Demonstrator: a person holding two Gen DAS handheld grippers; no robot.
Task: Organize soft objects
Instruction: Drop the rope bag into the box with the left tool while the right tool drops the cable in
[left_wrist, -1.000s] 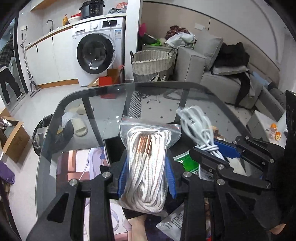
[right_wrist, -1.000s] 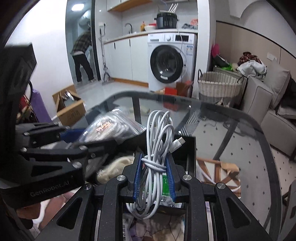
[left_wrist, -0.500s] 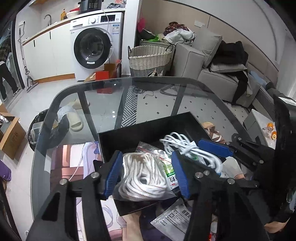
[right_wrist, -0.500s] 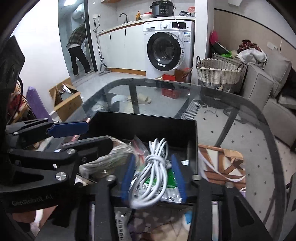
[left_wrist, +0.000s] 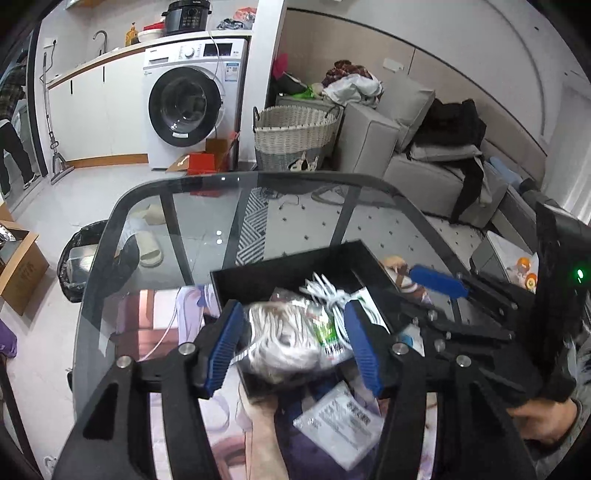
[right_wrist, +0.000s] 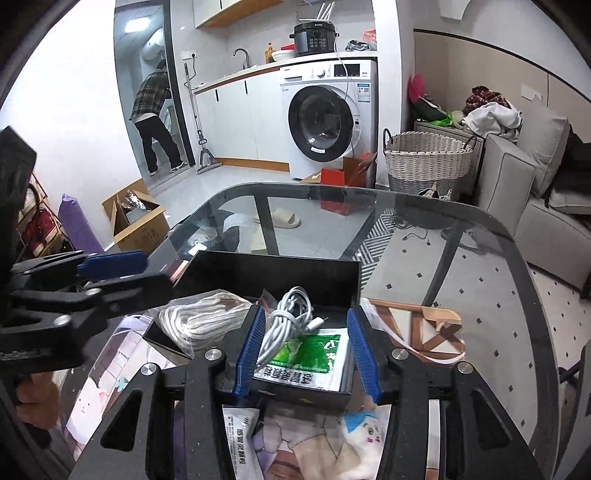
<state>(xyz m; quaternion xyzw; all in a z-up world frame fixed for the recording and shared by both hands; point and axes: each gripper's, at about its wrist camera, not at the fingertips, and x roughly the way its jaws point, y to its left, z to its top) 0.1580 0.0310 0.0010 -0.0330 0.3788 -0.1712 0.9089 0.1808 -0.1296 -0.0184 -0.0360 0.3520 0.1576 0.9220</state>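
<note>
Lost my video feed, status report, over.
Left gripper and right gripper open. Bagged rope and white cable inside black box. Nothing blocking.

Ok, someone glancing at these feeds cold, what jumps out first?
The open-topped black box in the middle of the glass table, holding a bagged coil of white rope, a bundled white cable and a green-printed packet. Both hand-held grippers, left and right, hover open over it.
</note>
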